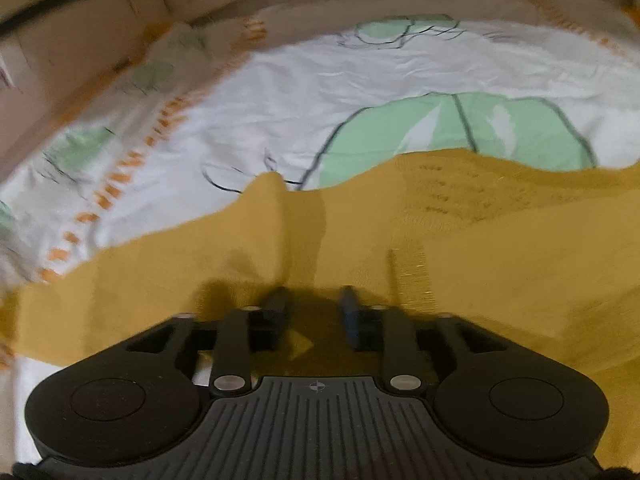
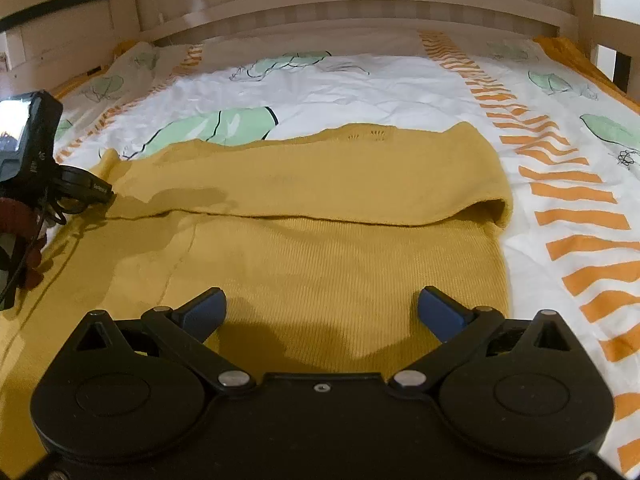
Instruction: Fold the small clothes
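Note:
A mustard-yellow knit sweater (image 2: 320,184) lies flat on the bed, its far part doubled over the near part along an edge running left to right. My right gripper (image 2: 322,304) hovers over the sweater's near part, jaws wide open with nothing between the blue pads (image 2: 208,308). In the left wrist view my left gripper (image 1: 314,306) is low over the same sweater (image 1: 460,240), its jaws partly apart with only cloth lying beneath the gap. That view is blurred. The left gripper's housing with its small screen (image 2: 28,140) shows at the sweater's left edge.
The bed sheet (image 2: 360,88) is white with green leaf prints and orange striped bands (image 2: 576,192). A pale wooden bed frame (image 2: 320,4) closes off the far side. A raised fold of yellow cloth (image 1: 276,208) stands ahead of the left gripper.

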### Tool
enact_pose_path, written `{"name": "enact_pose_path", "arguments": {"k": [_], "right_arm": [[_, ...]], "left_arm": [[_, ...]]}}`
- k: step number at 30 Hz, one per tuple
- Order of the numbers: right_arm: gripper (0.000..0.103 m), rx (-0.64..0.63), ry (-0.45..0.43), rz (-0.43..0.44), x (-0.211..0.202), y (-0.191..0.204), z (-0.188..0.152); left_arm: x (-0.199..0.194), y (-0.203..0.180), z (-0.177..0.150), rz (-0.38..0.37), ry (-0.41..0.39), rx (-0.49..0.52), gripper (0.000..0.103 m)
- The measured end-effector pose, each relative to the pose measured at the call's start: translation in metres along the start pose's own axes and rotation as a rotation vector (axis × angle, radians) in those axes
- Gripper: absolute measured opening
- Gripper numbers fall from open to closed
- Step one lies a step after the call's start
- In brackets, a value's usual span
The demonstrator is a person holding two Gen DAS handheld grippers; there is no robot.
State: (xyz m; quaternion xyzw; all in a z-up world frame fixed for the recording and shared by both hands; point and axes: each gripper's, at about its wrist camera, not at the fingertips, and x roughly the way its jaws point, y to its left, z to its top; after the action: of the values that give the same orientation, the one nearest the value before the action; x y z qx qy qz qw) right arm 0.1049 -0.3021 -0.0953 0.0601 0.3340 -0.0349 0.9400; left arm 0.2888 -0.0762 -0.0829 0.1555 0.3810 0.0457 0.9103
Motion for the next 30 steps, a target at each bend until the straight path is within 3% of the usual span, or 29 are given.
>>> {"name": "enact_pose_path", "arguments": {"k": [3, 7, 11, 16, 22, 30], "right_arm": [[0.103, -0.010, -0.001, -0.009, 0.001, 0.002, -0.001], [0.103, -0.019, -0.008, -0.013, 0.003, 0.003, -0.004], [0.103, -0.012, -0.008, -0.007, 0.004, 0.001, -0.005], [0.103, -0.011, -0.008, -0.004, 0.004, 0.000, -0.004], [0.102, -0.027, -0.043, -0.006, -0.008, 0.006, 0.000], [0.102, -0.017, -0.070, 0.109, -0.021, 0.024, 0.004]], "left_arm": [[0.001, 0.000, 0.000, 0.079, -0.008, -0.015, 0.066], [0.002, 0.018, 0.001, 0.015, 0.012, -0.113, 0.066], [-0.001, 0.045, 0.004, -0.118, 0.040, -0.194, 0.066], [-0.019, 0.074, 0.001, -0.190, -0.008, -0.272, 0.066], [-0.035, 0.109, 0.003, -0.179, -0.053, -0.277, 0.066], [-0.033, 0.173, -0.004, -0.108, -0.040, -0.371, 0.066]]}}
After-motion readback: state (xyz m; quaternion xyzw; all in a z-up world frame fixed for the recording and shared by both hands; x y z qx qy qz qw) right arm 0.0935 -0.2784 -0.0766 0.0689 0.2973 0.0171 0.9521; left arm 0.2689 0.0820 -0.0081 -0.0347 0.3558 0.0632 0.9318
